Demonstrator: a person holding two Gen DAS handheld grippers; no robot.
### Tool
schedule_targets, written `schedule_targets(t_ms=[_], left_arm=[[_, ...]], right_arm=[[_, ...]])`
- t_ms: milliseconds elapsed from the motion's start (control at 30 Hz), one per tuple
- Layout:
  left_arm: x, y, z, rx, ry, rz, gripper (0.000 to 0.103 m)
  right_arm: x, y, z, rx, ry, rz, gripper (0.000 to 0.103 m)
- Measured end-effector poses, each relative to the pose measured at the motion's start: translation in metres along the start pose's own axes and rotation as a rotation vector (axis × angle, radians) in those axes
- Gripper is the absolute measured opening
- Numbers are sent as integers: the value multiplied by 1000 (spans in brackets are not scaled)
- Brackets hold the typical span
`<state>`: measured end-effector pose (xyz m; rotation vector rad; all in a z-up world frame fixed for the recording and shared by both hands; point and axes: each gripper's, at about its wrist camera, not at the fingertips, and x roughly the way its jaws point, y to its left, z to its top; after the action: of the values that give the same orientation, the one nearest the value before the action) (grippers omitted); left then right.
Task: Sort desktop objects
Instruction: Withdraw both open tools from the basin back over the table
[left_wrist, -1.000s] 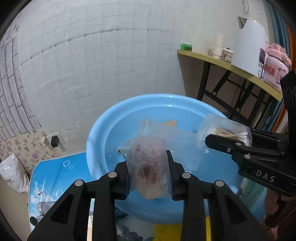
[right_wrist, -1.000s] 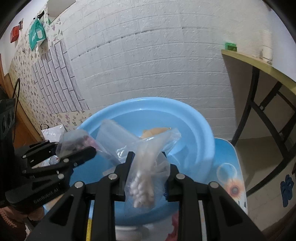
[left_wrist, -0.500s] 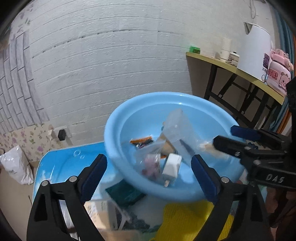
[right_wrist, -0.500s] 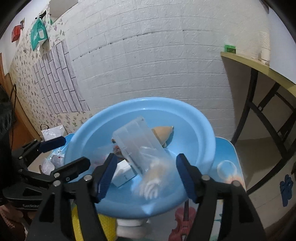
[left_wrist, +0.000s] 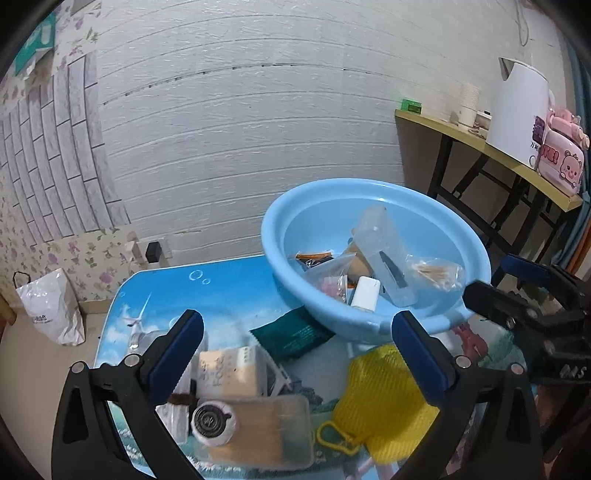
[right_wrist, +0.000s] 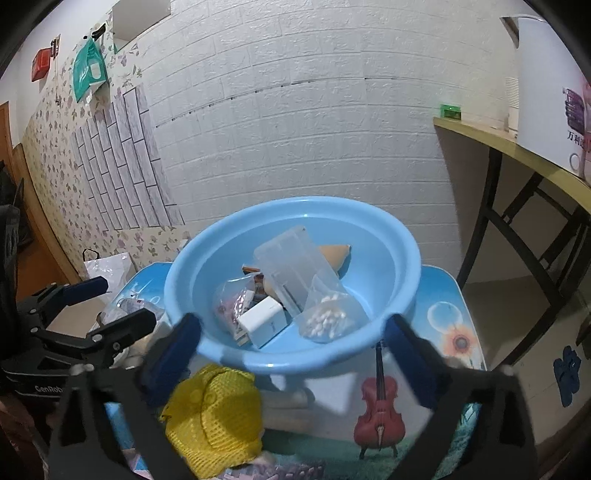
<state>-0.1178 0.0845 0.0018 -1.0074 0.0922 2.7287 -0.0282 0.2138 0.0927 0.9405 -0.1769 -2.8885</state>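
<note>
A light blue basin (left_wrist: 280, 273) (right_wrist: 402, 258) stands on the printed table. In it lie a bag of cotton swabs (left_wrist: 436, 271) (right_wrist: 328, 317), a bag of pink bits (left_wrist: 328, 284) (right_wrist: 232, 302), a white block (left_wrist: 365, 291) (right_wrist: 264, 319) and a clear plastic box (left_wrist: 384, 247) (right_wrist: 291, 258). My left gripper (left_wrist: 295, 325) hovers near the basin's front rim, its jaws opening wide with nothing between them. My right gripper (right_wrist: 291, 328) is likewise opening and empty. Each gripper shows at the edge of the other's view.
In front of the basin lie a yellow mesh pouch (left_wrist: 384, 398) (right_wrist: 214, 413), a dark green pouch (left_wrist: 291, 336), a beige box (left_wrist: 225, 373) and a clear case of sticks (left_wrist: 266, 432). A side table (left_wrist: 480, 147) with a white kettle stands right. A white bag (left_wrist: 48, 306) sits on the floor.
Both grippers let go of their bags, which dropped into the basin. Both jaws spread wide and both grippers drew back from the basin.
</note>
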Motion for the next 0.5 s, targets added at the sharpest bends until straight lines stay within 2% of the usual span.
schedule_targets(t_ms=[100, 367, 500], left_arm=[[-7, 3, -3, -1, -3, 12, 102], [-18, 9, -9, -20, -10, 23, 102], [-20, 10, -13, -20, -5, 23, 102]], right_arm=[[-4, 4, -3, -9, -7, -3, 103], [-9, 6, -10, 52, 45, 69, 103], [-14, 14, -14, 8, 34, 38, 103]])
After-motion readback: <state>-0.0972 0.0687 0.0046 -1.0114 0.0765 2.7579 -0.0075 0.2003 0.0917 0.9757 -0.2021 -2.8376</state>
